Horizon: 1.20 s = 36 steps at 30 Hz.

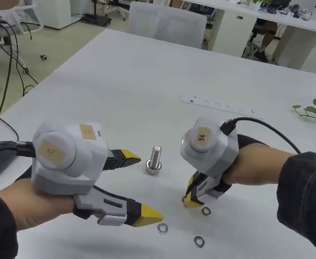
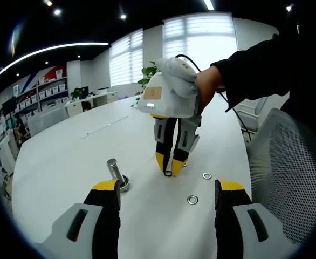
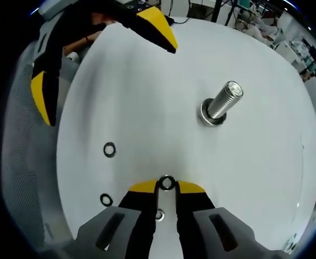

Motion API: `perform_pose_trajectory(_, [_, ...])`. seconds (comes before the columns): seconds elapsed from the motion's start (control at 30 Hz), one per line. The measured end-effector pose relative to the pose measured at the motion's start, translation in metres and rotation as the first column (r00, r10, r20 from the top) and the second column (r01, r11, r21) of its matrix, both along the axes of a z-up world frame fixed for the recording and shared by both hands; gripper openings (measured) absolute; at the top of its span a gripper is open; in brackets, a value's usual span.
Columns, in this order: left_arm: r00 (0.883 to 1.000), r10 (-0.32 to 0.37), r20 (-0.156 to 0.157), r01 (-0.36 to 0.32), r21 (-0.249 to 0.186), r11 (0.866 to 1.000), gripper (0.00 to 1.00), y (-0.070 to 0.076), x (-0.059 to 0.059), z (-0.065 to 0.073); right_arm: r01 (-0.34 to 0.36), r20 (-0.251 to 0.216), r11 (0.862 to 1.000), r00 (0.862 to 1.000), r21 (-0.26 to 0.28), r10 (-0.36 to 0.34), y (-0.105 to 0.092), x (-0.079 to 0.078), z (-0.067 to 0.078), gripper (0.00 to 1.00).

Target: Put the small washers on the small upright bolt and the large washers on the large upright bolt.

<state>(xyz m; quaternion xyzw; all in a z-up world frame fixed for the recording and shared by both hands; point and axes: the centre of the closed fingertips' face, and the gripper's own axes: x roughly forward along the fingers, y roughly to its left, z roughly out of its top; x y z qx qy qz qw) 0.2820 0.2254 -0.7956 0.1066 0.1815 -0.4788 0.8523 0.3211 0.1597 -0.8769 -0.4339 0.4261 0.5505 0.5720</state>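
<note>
- Right gripper (image 3: 167, 186) — my jaws pinch a washer (image 3: 167, 183) by its rim, near the upright bolt (image 3: 221, 102) but not yet over it.
- Left gripper (image 1: 139, 186) — jaws spread wide, holding nothing, beside the bolt.
- Technique: I should carry the ring level above the bolt's tip, centre the hole, then release.
- Loose washers (image 1: 162, 229) lie nearer me than the bolt.
- Surface: white tabletop (image 1: 147, 86); office desks and a mesh chair (image 1: 166, 24) lie beyond the bolt.

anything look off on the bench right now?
Nothing stands out: the bolt stands upright, three washers lie flat on the table, and the right gripper pinches a fourth washer.
</note>
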Motion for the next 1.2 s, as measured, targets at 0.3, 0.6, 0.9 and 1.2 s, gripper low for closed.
perform_pose_trajectory(0.3, [1.0, -0.011, -0.005, 0.011, -0.001, 1.0, 0.7, -0.003, 0.002, -0.003, 0.019, 0.002, 1.0, 1.0, -0.007, -0.019, -0.009, 0.001, 0.004, 0.13])
perform_pose_trajectory(0.6, [0.999, -0.033, -0.012, 0.033, 0.004, 0.999, 0.7, -0.01, 0.0, -0.005, 0.026, 0.014, 1.0, 1.0, 0.016, -0.026, -0.014, -0.009, 0.021, 0.13])
perform_pose_trajectory(0.9, [0.999, -0.052, -0.014, 0.052, 0.004, 0.999, 0.7, -0.014, 0.003, -0.006, 0.06, 0.026, 0.998, 0.998, 0.013, -0.061, -0.035, -0.009, 0.035, 0.13])
perform_pose_trajectory(1.2, [0.996, -0.079, -0.029, 0.079, 0.008, 0.997, 0.7, -0.022, 0.004, -0.012, 0.124, 0.043, 0.992, 0.991, 0.014, -0.124, -0.064, -0.002, 0.049, 0.13])
